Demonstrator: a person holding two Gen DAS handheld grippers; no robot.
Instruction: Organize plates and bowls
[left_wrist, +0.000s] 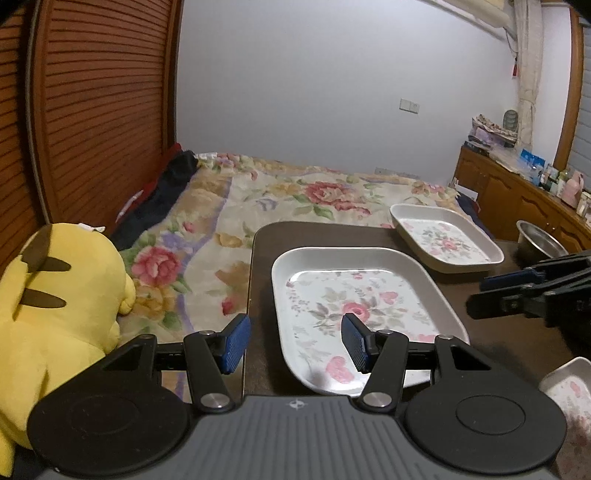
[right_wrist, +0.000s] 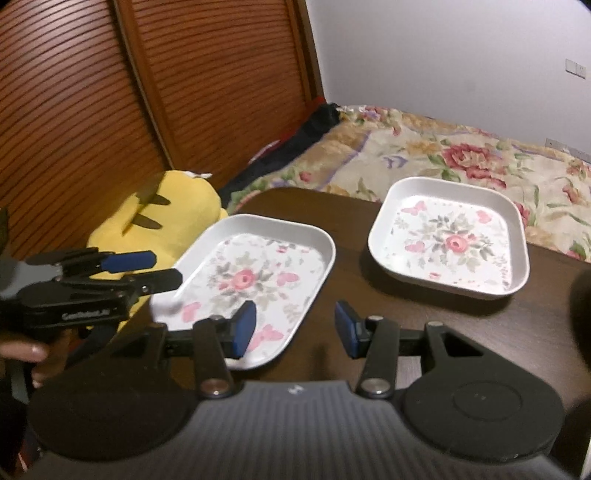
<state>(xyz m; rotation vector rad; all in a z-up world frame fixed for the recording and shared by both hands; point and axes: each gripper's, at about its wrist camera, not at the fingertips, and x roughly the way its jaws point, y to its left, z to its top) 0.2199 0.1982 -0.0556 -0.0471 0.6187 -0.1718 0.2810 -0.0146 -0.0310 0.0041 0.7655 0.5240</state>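
on the dark surface beside the bed, a large floral rectangular tray lies near the left edge, with a smaller square floral dish apart behind it. the left tool hovers spread wide over the tray's near rim, holding nothing; the right tool is likewise spread and empty. both dishes look stiff, glossy, likely slippery; a raised rim seems the best hold.

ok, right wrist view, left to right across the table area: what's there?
left gripper → yellow plush toy → oblong floral tray → square floral dish
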